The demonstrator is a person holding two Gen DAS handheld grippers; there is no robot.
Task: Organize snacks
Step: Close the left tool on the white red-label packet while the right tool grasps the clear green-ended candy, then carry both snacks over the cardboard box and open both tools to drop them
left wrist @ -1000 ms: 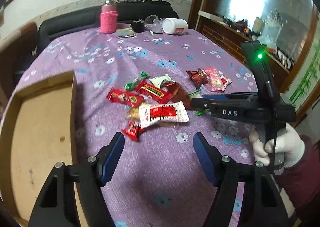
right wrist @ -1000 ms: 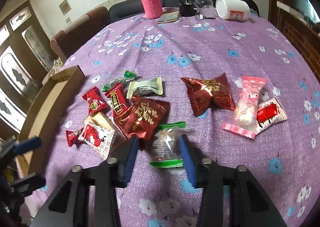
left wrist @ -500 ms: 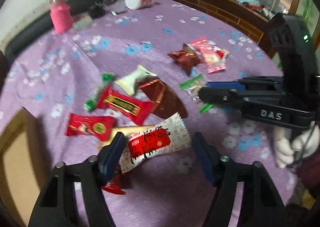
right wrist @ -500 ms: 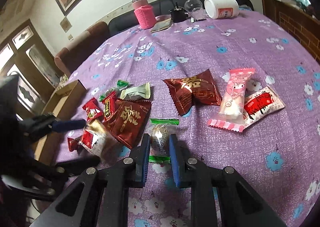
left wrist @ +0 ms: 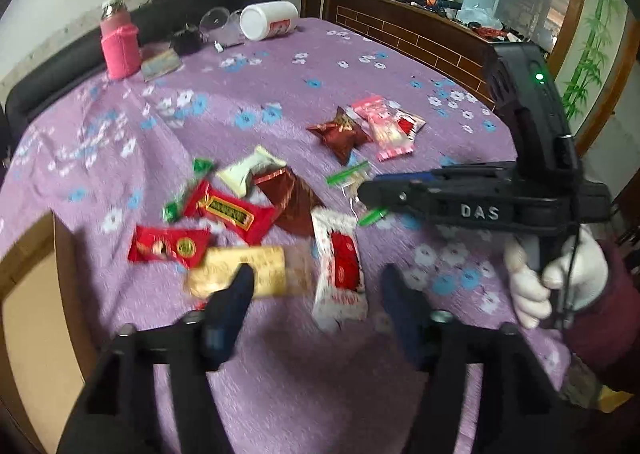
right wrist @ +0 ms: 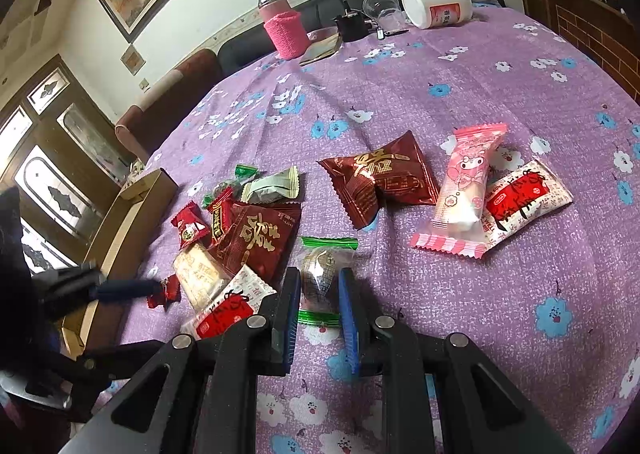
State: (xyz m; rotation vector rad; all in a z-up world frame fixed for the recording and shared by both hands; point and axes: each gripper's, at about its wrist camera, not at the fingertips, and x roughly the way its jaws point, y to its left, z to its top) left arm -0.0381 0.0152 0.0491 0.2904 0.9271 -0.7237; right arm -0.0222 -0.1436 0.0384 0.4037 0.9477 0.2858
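Several wrapped snacks lie on the purple flowered cloth. My right gripper [right wrist: 320, 274] is shut on a clear candy with green ends [right wrist: 324, 274], low over the cloth; it also shows in the left wrist view [left wrist: 352, 178]. My left gripper [left wrist: 316, 286] is open, its fingers on either side of a white-and-red packet [left wrist: 340, 274], with a gold packet [left wrist: 244, 270] at the left finger. A cardboard box [left wrist: 28, 294] lies to the left, also in the right wrist view [right wrist: 120, 222].
A dark red packet [right wrist: 380, 178], a pink packet [right wrist: 464, 190] and a white-red packet [right wrist: 524, 198] lie to the right. A pink bottle [right wrist: 282, 26], a white jar [right wrist: 436, 4] and small items stand at the far edge. A wooden sideboard [left wrist: 420, 38] borders the table.
My right gripper has closed on the green-ended candy. My left gripper has moved forward over the snack pile, and the white-and-red packet now lies between its fingers, turned lengthwise.
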